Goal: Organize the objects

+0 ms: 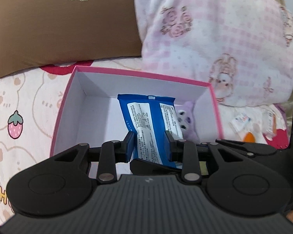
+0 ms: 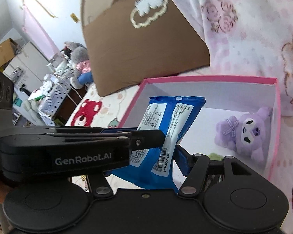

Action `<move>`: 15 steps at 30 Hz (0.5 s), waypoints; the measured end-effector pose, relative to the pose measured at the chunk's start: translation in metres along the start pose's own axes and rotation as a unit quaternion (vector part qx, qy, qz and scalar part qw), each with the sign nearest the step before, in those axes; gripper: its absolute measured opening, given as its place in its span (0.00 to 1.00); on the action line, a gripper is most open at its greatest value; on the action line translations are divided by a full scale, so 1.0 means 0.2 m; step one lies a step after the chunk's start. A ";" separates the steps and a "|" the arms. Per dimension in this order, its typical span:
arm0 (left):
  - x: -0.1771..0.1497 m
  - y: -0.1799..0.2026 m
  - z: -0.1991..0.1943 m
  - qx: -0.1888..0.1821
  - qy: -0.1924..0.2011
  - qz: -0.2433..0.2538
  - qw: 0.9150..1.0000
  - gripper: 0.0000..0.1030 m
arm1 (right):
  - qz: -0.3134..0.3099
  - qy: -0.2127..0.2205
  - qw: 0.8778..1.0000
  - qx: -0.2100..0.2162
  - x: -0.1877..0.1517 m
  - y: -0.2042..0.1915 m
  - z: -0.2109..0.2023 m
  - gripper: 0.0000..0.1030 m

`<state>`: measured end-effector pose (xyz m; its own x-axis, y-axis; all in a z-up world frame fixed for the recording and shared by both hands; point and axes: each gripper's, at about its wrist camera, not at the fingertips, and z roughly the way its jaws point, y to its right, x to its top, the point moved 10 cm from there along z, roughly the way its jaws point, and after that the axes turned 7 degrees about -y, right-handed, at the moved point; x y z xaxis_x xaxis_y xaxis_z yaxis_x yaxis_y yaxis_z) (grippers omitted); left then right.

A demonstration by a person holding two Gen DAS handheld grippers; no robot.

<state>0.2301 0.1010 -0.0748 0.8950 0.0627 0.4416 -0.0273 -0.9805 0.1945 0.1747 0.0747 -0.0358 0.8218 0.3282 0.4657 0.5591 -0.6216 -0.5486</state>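
While the purple plush toy (image 2: 244, 134) already lies in the pink box (image 1: 138, 74), the left gripper (image 1: 149, 146) and right gripper (image 2: 146, 167) both pinch the blue packet (image 1: 148, 120) above it, small sachets (image 1: 241, 120) remaining outside.

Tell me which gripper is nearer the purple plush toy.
Right. The right gripper sits just beside the purple plush toy; the left gripper is farther off, clamping the blue packet.

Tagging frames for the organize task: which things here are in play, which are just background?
In play: blue packet pinched by left gripper, right gripper beside it, pink box, purple plush.
Background: brown cushion, pink blanket, cartoon bedsheet.
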 end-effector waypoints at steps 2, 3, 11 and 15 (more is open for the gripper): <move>0.05 -0.05 0.07 -0.005 -0.011 -0.012 1.000 0.28 | 0.020 -0.017 1.000 0.000 0.03 0.04 0.08 0.65; 0.07 -0.07 0.11 -0.010 -0.017 -0.020 1.000 0.28 | 0.027 -0.024 0.999 -0.003 0.05 0.07 0.12 0.65; 0.13 -0.20 0.38 -0.046 -0.046 -0.064 0.996 0.28 | 0.065 -0.069 0.995 -0.028 0.09 0.22 0.36 0.65; 0.13 -0.23 0.48 -0.056 -0.061 -0.074 0.994 0.28 | 0.075 -0.083 0.993 -0.044 0.08 0.27 0.43 0.65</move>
<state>0.2975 0.1306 -0.1572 0.9402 0.1744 0.2925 0.0647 -0.9347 0.3494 0.2277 0.1078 -0.1178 0.9058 0.3360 0.2580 0.4235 -0.7302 -0.5362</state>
